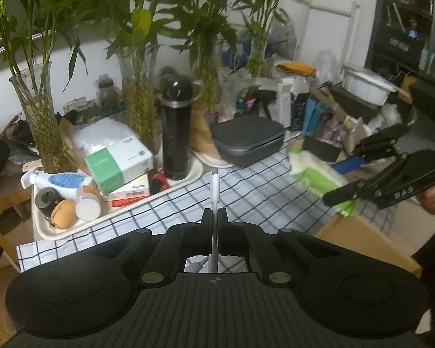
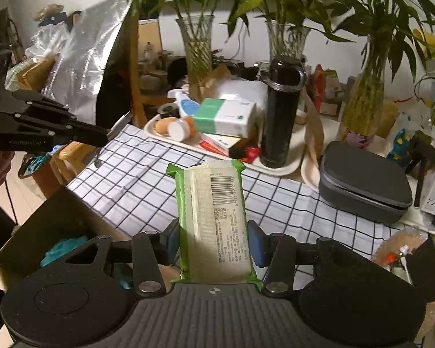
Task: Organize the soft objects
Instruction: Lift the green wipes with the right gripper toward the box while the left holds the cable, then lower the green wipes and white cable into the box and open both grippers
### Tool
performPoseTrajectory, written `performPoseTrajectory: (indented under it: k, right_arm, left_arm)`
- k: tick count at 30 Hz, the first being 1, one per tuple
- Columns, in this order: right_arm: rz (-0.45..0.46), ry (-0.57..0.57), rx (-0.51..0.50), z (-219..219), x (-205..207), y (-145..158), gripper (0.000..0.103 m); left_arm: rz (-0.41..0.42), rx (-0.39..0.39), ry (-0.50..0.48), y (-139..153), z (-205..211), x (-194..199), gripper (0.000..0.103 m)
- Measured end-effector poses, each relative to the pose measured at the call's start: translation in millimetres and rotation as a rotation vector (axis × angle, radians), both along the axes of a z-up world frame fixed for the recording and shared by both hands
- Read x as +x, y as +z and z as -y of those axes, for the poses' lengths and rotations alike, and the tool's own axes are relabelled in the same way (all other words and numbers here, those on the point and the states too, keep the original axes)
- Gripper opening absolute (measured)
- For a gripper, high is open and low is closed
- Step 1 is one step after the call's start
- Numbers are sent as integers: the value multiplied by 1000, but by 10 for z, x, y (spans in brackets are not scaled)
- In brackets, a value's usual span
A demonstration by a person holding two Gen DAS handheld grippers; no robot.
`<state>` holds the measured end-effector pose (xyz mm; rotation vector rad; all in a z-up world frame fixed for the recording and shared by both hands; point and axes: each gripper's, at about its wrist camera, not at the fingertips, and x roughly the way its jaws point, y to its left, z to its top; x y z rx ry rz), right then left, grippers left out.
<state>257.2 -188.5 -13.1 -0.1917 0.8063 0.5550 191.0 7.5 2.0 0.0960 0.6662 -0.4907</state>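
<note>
Tissue pack (image 2: pixel 213 220), green-edged with a barcode, sits lengthwise at centre frame in the right-wrist view, the right gripper (image 2: pixel 214 239) clamping it from both sides above the checked cloth (image 2: pixel 124 185). At lower left an open cardboard box (image 2: pixel 40 232) holds something teal. In the left-wrist view the left gripper (image 1: pixel 214 217) is clenched on a white cable (image 1: pixel 214 185) that sticks up at centre. A tray (image 1: pixel 116 216) with a black flask (image 1: pixel 177 127) lies at left.
</note>
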Motion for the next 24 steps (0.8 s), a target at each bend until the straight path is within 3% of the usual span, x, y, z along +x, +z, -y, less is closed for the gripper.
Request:
performPoseTrajectory:
  k: [13, 24]
  right_arm:
    - [14, 13, 76, -36, -534, 38, 51]
    - [-12, -28, 39, -129, -820, -72, 51]
  left_arm:
    - [-10, -71, -62, -3, 138, -420, 3]
    - [-81, -32, -95, -219, 311, -661, 3]
